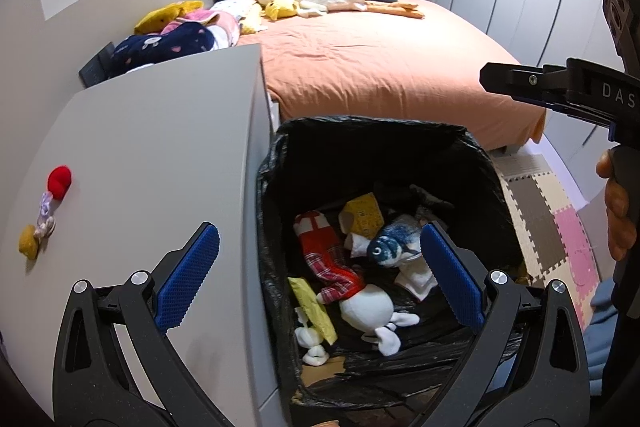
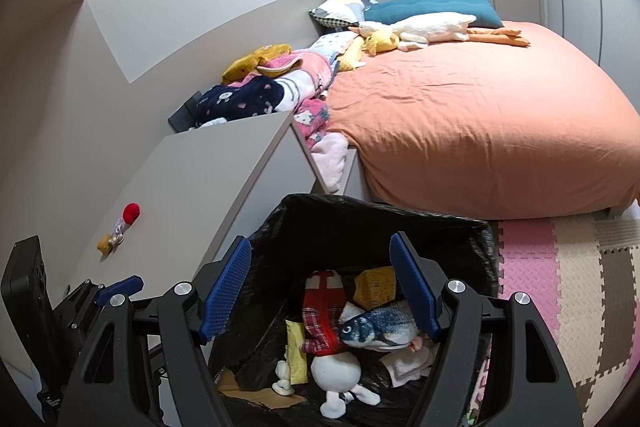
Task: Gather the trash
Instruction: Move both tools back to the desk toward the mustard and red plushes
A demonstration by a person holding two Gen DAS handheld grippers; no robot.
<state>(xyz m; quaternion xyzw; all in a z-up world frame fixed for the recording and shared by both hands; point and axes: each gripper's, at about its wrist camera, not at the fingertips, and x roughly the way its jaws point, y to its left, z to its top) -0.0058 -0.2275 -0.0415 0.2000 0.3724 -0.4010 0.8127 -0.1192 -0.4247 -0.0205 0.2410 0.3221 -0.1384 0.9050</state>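
While both the left claw [image 1: 320,267] and right claw [image 2: 320,287] hang spread and empty over the bin [image 1: 276,163], the small toy [image 1: 44,215] on the surface [image 1: 160,147] risks being overlooked.

right gripper [image 1: 486,78] cropped at frame edge, bin [image 1: 460,131] bottom cut off

My left gripper [image 1: 320,273] has black plastic arms, silver screws and blue dimpled pads [image 1: 188,277]. My right gripper [image 2: 320,293] matches; white letters "DAS" mark its body at three o'clock.
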